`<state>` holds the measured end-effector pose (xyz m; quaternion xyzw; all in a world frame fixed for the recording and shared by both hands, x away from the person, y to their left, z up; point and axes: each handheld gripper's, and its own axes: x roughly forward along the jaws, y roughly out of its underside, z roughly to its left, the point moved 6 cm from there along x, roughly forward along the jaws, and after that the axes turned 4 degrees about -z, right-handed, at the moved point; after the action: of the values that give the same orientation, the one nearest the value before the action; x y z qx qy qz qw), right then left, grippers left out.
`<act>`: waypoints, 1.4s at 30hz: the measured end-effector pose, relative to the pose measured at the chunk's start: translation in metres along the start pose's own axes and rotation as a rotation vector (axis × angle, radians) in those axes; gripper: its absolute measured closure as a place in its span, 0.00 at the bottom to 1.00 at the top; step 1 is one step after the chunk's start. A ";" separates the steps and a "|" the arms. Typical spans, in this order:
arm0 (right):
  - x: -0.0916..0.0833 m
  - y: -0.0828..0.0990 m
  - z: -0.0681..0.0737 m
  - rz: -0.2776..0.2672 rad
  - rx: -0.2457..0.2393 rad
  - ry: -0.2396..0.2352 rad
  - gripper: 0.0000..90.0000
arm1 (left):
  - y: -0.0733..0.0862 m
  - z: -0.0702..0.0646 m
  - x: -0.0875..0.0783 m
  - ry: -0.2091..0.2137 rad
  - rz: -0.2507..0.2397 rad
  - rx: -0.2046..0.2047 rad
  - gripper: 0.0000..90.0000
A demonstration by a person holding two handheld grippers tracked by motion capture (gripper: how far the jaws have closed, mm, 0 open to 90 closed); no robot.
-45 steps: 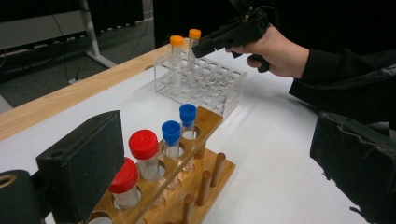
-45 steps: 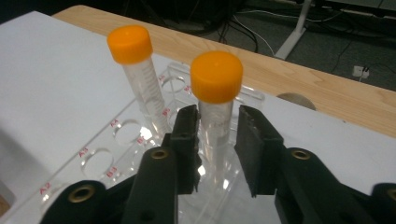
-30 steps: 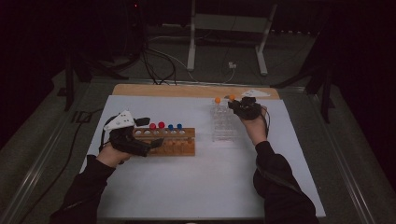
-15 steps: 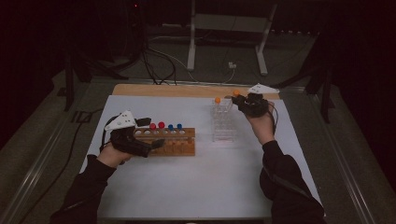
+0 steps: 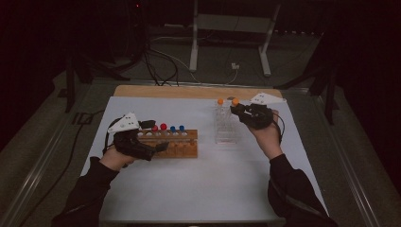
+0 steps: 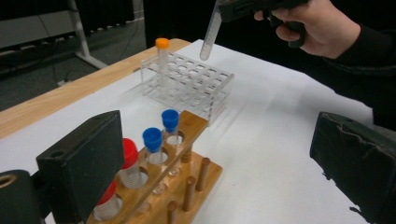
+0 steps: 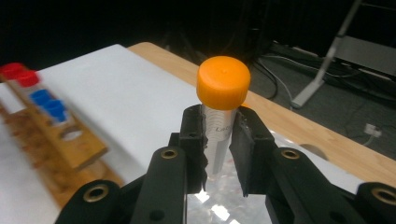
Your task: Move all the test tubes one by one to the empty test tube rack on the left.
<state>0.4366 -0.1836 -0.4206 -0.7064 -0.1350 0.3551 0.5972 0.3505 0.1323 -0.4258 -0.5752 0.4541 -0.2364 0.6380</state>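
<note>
Right claw (image 7: 218, 140) lifted, gripping orange-capped tube (image 7: 222, 100)

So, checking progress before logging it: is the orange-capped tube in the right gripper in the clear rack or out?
Out. The right gripper holds the tube above the clear rack, its tip clear of the holes.

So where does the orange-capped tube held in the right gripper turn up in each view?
High view: the held tube is right of centre, above the clear rack, in the right gripper.
Left gripper view: top centre, only its capless lower end, over the clear rack.
Right gripper view: centre, cap up, between the jaws.
Shared landmark: the wooden rack.
</note>
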 end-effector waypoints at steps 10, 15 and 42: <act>-0.015 0.016 0.042 0.018 -0.026 -0.103 0.84 | -0.004 -0.012 0.004 0.038 -0.012 -0.003 0.04; -0.018 0.029 0.065 0.047 -0.049 -0.156 0.84 | -0.005 -0.024 0.011 0.072 -0.003 0.009 0.05; -0.011 0.043 0.159 0.087 -0.122 -0.398 0.84 | 0.000 -0.069 0.048 0.144 0.032 0.074 0.53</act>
<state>0.3130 -0.0819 -0.4625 -0.6622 -0.2408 0.5043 0.4992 0.3142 0.0566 -0.4359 -0.5254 0.4989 -0.2838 0.6281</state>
